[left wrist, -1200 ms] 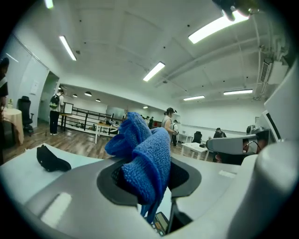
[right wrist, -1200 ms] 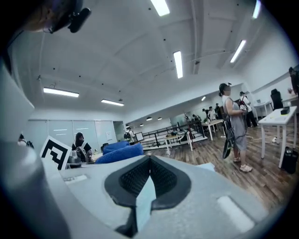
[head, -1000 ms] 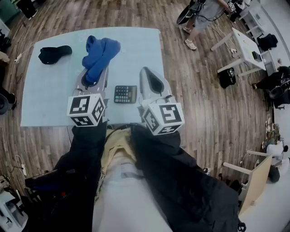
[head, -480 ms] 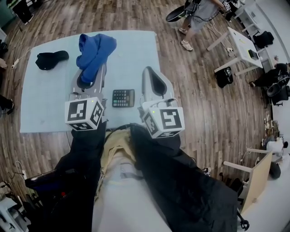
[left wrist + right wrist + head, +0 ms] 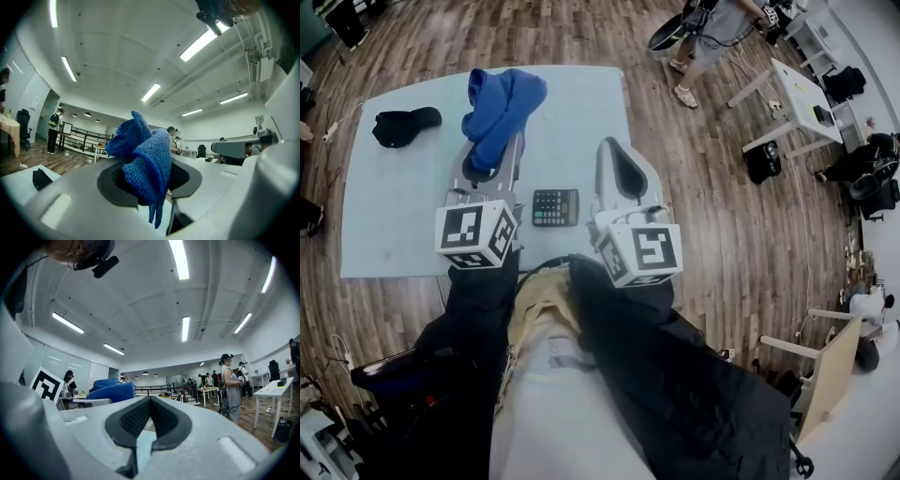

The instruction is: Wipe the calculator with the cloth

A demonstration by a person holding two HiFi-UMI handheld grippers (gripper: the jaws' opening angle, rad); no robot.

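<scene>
- Calculator (image 5: 557, 207) lies flat on table (image 5: 403, 197), frame centre, between the grippers. Long axis runs left-right; display end unclear.
- Left gripper (image 5: 494, 148) clenched on cloth (image 5: 502, 103), bunched above the jaws.
- Right gripper (image 5: 617, 159) closed, empty.
- Calculator shows only in head view; gripper views show ceiling (image 5: 140, 296).

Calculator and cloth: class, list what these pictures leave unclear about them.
Calculator: keys and display too small in the head view; absent from both gripper views.
Cloth: its pinched part is hidden inside the left claw, left gripper view.
Dirt on the calculator: too small to tell, head view.
</scene>
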